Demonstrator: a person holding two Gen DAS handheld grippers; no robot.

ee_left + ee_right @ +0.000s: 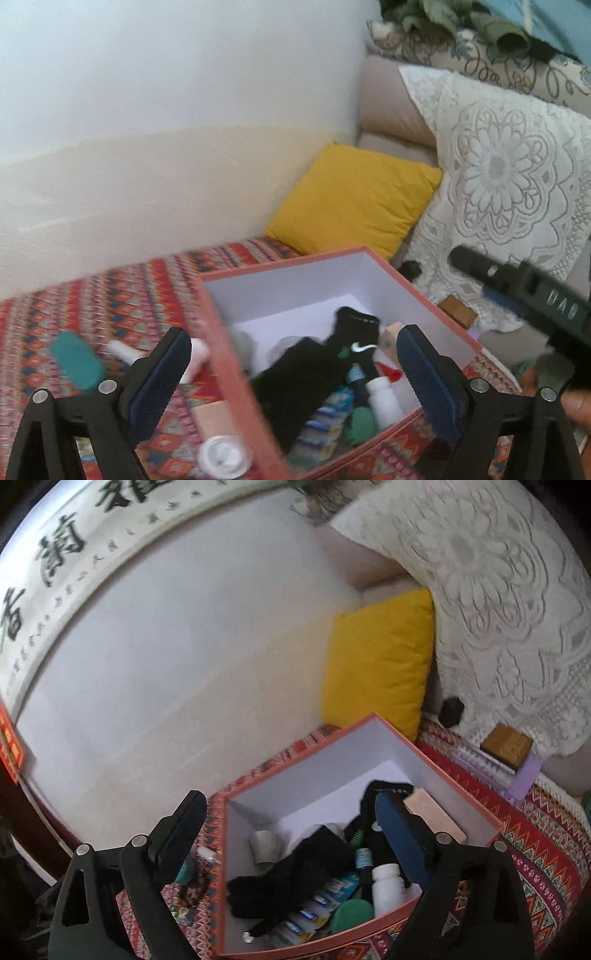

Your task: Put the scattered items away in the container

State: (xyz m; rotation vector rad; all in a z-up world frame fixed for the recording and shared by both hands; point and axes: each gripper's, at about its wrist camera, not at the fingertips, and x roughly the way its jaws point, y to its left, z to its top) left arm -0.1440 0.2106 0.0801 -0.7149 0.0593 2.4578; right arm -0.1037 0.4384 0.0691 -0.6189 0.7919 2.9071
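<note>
Lying outside box [236, 354]: teal block [77, 360].

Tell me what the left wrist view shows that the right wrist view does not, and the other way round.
Only the left wrist view shows the items lying outside the box: a teal pad, a white round lid and a white bottle on the patterned cloth. It also shows the right gripper's black body.

Only the right wrist view shows the calligraphy scroll on the wall and a brown book.

Both show the box holding a black sock, a white pill bottle and a yellow cushion behind it.
</note>
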